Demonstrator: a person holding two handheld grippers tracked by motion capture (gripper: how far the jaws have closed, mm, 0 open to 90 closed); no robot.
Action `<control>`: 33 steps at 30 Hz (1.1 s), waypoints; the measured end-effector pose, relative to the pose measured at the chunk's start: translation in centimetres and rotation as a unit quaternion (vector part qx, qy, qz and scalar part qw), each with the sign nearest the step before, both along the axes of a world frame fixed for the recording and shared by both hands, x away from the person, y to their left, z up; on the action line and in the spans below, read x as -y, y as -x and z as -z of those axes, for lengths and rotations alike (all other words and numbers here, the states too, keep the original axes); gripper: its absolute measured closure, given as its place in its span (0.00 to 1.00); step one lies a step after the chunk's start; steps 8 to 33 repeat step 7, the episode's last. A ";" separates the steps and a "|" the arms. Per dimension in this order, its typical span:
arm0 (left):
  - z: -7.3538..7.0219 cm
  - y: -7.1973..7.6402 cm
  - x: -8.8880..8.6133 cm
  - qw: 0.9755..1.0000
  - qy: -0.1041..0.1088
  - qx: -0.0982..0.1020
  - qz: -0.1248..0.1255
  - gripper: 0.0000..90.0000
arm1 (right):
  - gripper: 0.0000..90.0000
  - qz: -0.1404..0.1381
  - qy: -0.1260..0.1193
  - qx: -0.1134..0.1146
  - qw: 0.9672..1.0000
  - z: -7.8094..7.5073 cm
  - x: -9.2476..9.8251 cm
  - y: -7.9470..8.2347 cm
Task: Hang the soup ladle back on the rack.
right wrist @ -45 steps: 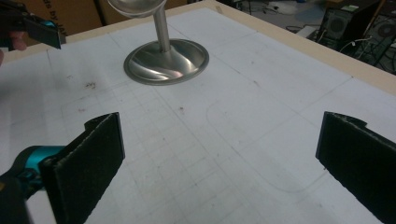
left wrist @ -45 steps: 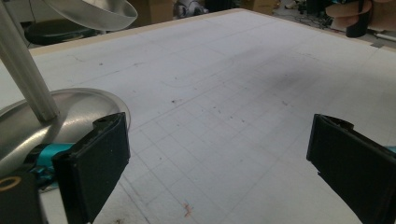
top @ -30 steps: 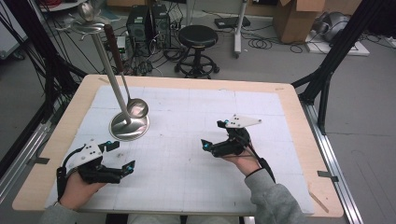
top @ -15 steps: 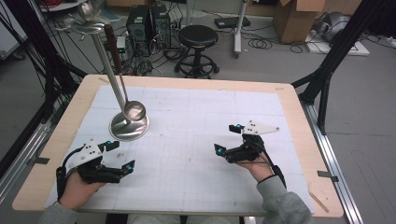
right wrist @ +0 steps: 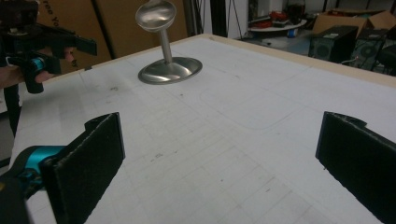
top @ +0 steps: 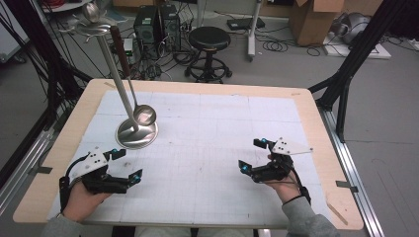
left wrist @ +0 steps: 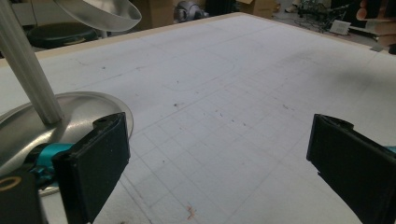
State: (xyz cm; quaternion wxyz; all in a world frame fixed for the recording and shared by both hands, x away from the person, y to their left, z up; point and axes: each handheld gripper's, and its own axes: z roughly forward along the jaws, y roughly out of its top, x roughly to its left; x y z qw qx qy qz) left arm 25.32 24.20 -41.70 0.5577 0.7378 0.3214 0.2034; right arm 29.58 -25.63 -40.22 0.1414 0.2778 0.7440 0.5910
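Left gripper (top: 124, 165) sits low on the desk (top: 207, 143), fingers (left wrist: 95, 161) spread wide with nothing between them. Just ahead of them stands the metal stand (top: 137, 132), a ladle (top: 144, 114) hanging beside its pole. Right gripper (top: 253, 154), fingers wide and bare too, rests well apart from the stand.

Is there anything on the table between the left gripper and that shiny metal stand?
Nothing visible. The left gripper is open and sits just in front of the stand's round base, with only bare white mat between them.
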 end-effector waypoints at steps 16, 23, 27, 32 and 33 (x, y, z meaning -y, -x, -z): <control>0.0 0.0 0.0 1.000 0.000 0.000 0.000 0.07 | 0.00 -0.020 0.006 0.010 1.000 0.0 -0.6 0.2; 0.0 0.0 0.0 1.000 0.000 0.000 0.000 0.07 | 0.00 -0.020 0.006 0.010 1.000 0.0 -0.6 0.2; 0.0 0.0 0.0 1.000 0.000 0.000 0.000 0.07 | 0.00 -0.020 0.006 0.010 1.000 0.0 -0.6 0.2; 0.0 0.0 0.0 1.000 0.000 0.000 0.000 0.07 | 0.00 -0.020 0.006 0.010 1.000 0.0 -0.6 0.2; 0.0 0.0 0.0 1.000 0.000 0.000 0.000 0.07 | 0.00 -0.020 0.006 0.010 1.000 0.0 -0.6 0.2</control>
